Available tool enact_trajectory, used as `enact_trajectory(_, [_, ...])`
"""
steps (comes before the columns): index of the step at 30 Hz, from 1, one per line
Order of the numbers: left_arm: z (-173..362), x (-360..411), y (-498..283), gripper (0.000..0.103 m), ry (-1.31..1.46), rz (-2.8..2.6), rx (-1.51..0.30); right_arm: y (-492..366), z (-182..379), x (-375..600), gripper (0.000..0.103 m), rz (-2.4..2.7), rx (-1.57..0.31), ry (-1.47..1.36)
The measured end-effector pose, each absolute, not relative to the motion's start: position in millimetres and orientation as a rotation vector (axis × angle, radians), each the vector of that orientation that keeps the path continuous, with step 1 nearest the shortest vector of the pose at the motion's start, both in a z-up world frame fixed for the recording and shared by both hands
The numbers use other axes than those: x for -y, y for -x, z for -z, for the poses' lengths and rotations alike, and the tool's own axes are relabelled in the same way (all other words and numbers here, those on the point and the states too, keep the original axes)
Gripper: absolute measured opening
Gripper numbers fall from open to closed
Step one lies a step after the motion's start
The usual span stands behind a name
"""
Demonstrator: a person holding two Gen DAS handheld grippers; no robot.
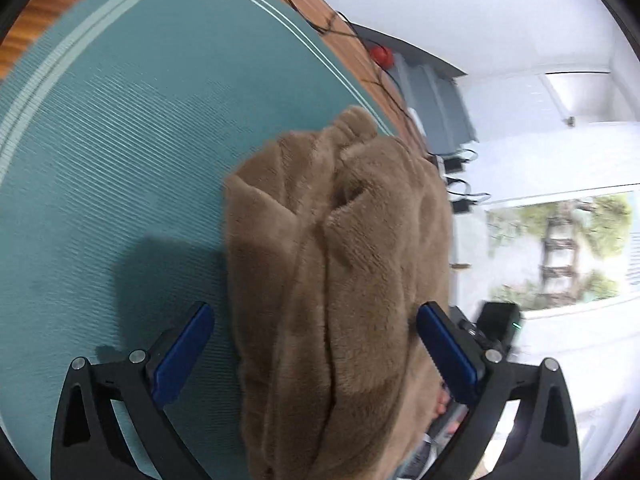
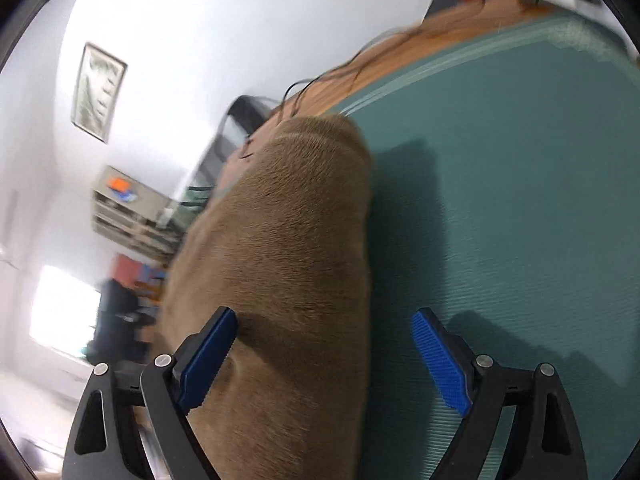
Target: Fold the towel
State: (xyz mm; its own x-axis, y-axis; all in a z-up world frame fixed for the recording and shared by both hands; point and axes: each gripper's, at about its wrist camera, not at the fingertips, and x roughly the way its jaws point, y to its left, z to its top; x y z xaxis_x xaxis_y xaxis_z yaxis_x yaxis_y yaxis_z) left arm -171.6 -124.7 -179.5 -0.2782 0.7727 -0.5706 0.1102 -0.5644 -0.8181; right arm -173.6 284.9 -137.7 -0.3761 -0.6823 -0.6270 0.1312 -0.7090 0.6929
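Note:
A brown plush towel lies bunched in thick folds on a teal mat. My left gripper is open, its blue pads standing wide on either side of the towel's near end. In the right wrist view the same towel shows a smoother face running away from me along the mat's left side. My right gripper is open too, with its left pad over the towel and its right pad over bare mat.
The mat covers a wooden table with black cables trailing along its far edge. A red object sits beyond the edge. Shelving, a framed picture and a window lie off the table.

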Motion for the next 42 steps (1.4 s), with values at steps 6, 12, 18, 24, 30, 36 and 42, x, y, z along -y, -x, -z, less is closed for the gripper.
enact_trajectory(6, [189, 122, 182, 0.102, 1.522, -1.863, 1.055, 183, 156, -278, 0.091, 1.994, 0.841, -1.370])
enact_trajectory(12, [185, 108, 193, 0.102, 1.520, -1.822, 0.966, 190, 161, -263, 0.091, 1.932, 0.839, -1.366])
enact_trajectory(18, [189, 103, 195, 0.074, 1.562, -1.817, 0.903, 194, 162, -252, 0.091, 1.935, 0.783, -1.384])
enact_trajectory(24, [188, 98, 195, 0.064, 1.586, -1.845, 0.913, 187, 159, -245, 0.077, 2.024, 0.699, -1.389])
enact_trajectory(30, [174, 95, 185, 0.058, 1.569, -1.945, 0.869, 171, 148, -232, 0.065, 2.097, 0.692, -1.350])
enact_trajectory(36, [145, 83, 170, 0.054, 1.529, -2.026, 0.822, 156, 126, -236, 0.057, 2.135, 0.712, -1.291])
enact_trajectory(42, [114, 34, 153, 0.054, 1.477, -2.029, 0.820, 133, 92, -276, 0.057, 2.196, 0.727, -1.219])
